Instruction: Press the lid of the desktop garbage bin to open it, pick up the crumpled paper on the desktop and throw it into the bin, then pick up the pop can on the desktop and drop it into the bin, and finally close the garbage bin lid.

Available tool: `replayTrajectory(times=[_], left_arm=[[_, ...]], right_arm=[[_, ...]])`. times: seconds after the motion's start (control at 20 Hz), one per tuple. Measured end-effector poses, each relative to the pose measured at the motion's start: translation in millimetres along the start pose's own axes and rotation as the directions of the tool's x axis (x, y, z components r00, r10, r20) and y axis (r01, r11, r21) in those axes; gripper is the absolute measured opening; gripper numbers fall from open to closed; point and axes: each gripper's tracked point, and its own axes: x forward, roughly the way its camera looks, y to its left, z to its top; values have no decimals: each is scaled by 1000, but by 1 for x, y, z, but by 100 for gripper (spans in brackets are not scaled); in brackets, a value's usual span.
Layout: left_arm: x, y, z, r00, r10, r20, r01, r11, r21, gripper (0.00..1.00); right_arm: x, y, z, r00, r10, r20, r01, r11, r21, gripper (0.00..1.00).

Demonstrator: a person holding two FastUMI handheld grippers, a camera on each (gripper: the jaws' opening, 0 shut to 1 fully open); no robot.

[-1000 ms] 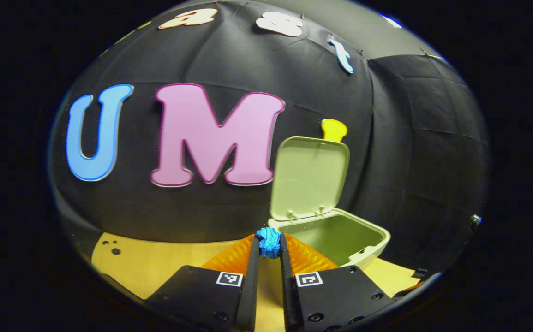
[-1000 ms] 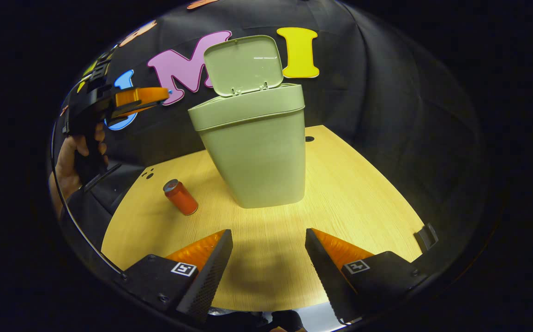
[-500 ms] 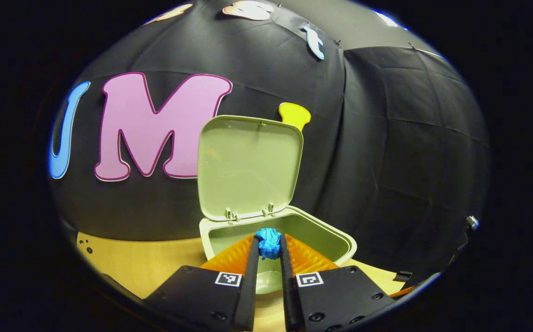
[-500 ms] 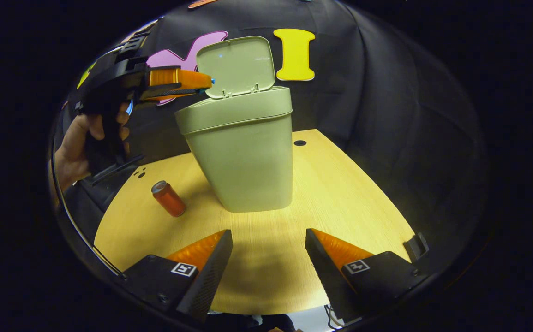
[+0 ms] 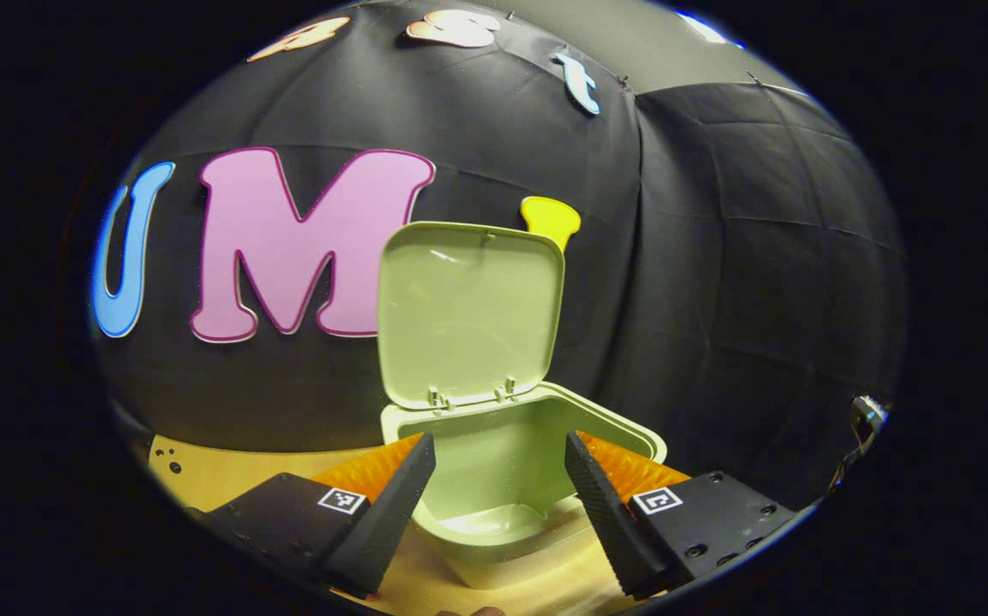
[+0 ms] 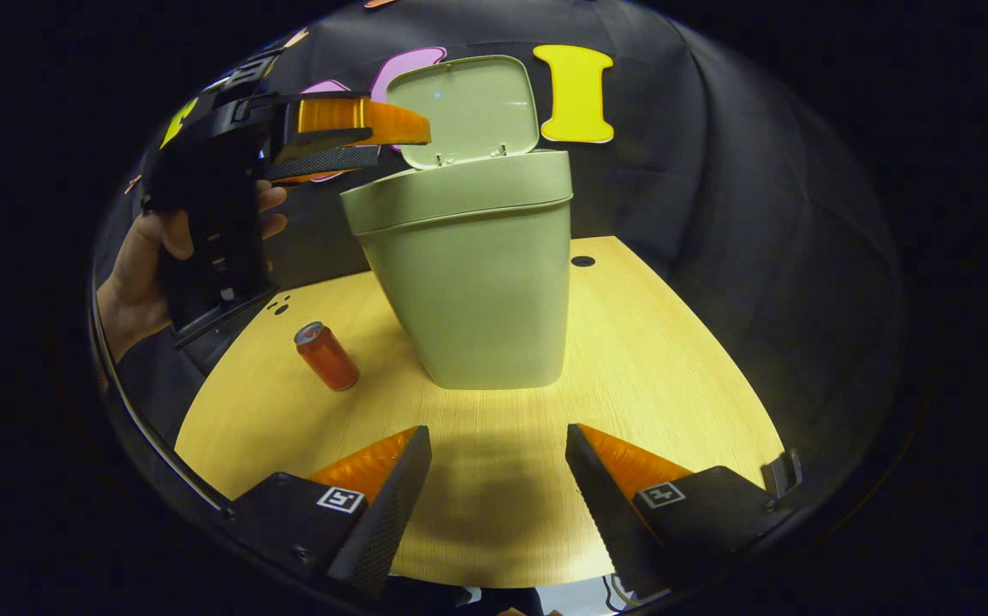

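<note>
The pale green bin (image 6: 476, 274) stands on the wooden table (image 6: 647, 359) with its lid (image 6: 468, 107) raised upright. A hand holds my left gripper (image 6: 399, 147) over the bin's left rim. It is open, with nothing between its fingers. From the left gripper view, the left gripper (image 5: 499, 453) hangs just above the bin's open mouth (image 5: 502, 466), with the lid (image 5: 468, 316) standing behind it. A red pop can (image 6: 327, 358) lies tilted on the table to the left of the bin. My right gripper (image 6: 498, 441) is open and low over the table's front, well short of the bin.
The hand (image 6: 130, 282) and dark sleeve holding the left gripper reach in from the left edge. A small round hole (image 6: 582, 261) sits in the tabletop behind the bin. A black clip (image 6: 789, 470) sticks up at the table's right edge.
The left gripper moved right over the bin's mouth and opened. The blue crumpled paper it held has left its fingers and is out of sight. The right gripper barely moved.
</note>
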Motion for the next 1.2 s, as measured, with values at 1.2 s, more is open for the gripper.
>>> replayTrajectory(times=[1.2], left_arm=[[-338,233,-157,617,732,-287,-779,620,-93,98]], right_arm=[[116,208,-13,915,378,-143,-403,873,-275,99]])
